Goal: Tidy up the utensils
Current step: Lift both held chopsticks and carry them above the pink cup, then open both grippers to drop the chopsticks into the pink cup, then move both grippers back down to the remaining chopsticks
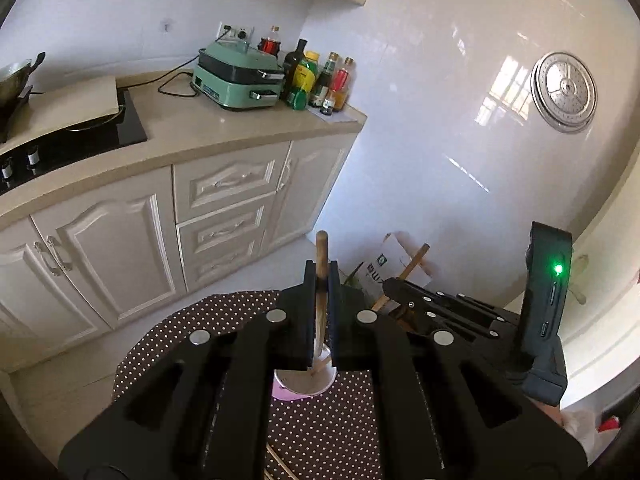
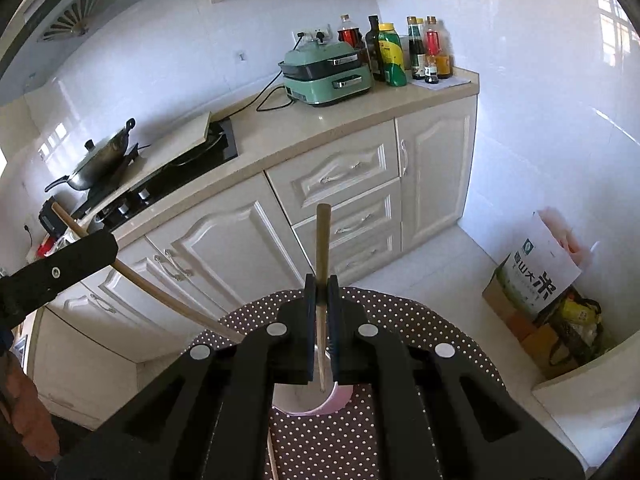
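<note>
two wooden sticks are in your grip, one per gripper, and both hang over the pink cup [image 1: 306, 384] on the polka-dot table [image 1: 320, 432]. your left gripper [image 1: 322, 280] has its fingers pressed tight on a wooden chopstick [image 1: 321, 280], which stands nearly upright with its lower end down inside the cup's mouth and its upper end poking above the fingertips. beside that cup, to the right in the left wrist view, your right gripper [image 1: 394, 286] reaches in with a second stick angled up past it. in the right wrist view your right gripper [image 2: 321, 294] is pinching its own chopstick [image 2: 322, 264], also close to upright, tip reaching down into the same pink cup [image 2: 312, 400] at the near part of the dotted table [image 2: 340, 440]. there your left gripper [image 2: 92, 246] shows at the left of the cup, holding a chopstick [image 2: 160, 296] that slants down toward it. beyond the cup stands the counter [image 2: 320, 124] with a green cooker [image 2: 326, 76], bottles [image 2: 400, 52] and a wok [image 2: 100, 160] on the hob.
</note>
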Available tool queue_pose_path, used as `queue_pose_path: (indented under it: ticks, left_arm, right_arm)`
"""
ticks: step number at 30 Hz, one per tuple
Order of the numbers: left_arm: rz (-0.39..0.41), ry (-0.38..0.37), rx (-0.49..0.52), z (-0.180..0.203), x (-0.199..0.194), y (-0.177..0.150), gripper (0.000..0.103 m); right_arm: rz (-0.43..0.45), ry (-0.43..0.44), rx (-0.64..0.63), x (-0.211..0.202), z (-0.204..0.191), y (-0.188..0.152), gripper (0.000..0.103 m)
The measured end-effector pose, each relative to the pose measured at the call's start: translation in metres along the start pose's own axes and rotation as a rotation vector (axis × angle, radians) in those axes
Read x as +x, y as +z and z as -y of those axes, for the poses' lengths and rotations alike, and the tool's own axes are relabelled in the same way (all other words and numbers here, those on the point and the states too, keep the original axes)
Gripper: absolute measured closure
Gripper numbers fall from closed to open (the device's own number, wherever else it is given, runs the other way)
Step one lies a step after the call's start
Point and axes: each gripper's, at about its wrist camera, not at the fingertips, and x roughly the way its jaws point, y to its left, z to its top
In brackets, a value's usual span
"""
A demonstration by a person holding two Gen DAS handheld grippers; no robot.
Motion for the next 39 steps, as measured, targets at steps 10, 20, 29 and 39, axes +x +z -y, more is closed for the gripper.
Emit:
queue_pose_path:
  ticks: [10, 20, 29, 39]
  left_arm:
    - [-0.121, 0.061, -0.037, -0.010, 0.041, -0.034, 0.097]
    - [-0.167, 0.068, -0.096, -0.018, 0.033, -0.048, 0.095]
    - [-0.129, 0.066, -0.073, -0.026, -0.006, -0.063, 0.040]
    - [-0.164, 0.060, -0.148, -0.078, -0.053, -0.101, 0.040]
  right_arm:
    - [-0.054, 0.002, 0.037, 0.012, 0.004, -0.030, 0.099]
    - [-0.074, -0.003, 0.113, 0.005, 0.006, -0.044, 0.095]
    - [-0.063, -0.041, 0.122, -0.020, -0.021, -0.060, 0.081]
    - [-0.108, -0.054, 0.093, -0.030, -0.075, -0.103, 0.081]
